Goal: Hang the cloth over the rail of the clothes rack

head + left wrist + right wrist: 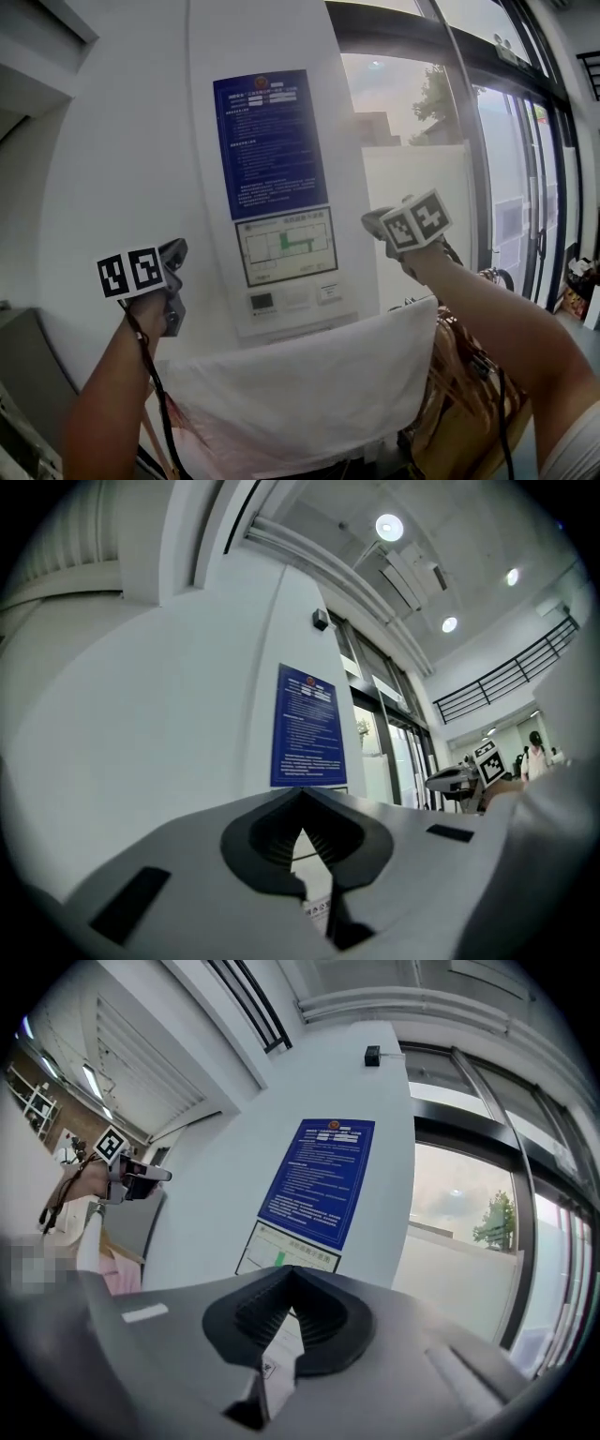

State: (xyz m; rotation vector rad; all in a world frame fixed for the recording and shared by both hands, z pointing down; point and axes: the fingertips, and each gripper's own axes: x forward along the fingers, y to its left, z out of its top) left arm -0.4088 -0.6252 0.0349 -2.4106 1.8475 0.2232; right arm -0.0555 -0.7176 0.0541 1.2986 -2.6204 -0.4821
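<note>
Forearms reach up and forward from the bottom corners of the head view, the left arm (pixel 103 412) with a black cord (pixel 155 394) running down it, the right arm (pixel 497 328) slanting in from the lower right. Each hand holds its gripper high, pointed at the wall (pixel 122 141) and well above the cloth (pixel 300 384). The left gripper (pixel 176 255) sits lower than the right gripper (pixel 375 223), and the two are well apart.

In the left gripper view, the jaws of the left gripper (pixel 302 803) meet at their tips. Only a thin wedge of wall shows between the ribbed pads, and nothing is held. The right gripper (pixel 289 1283) looks the same in its own view: tips together, a narrow gap, nothing held.

The cloth is white and hangs draped below and between the grippers, touching neither. Its top edge runs straight, tilted up to the right. The rail under it is hidden. A brown bag (pixel 459 394) hangs just beside it at the right.

On the wall are a blue notice (pixel 272 141) and a floor plan (pixel 286 246) below it. Glass doors (pixel 506 187) fill the right side. Round ceiling lights (pixel 389 527) and a balcony railing (pixel 506 672) show in the left gripper view.
</note>
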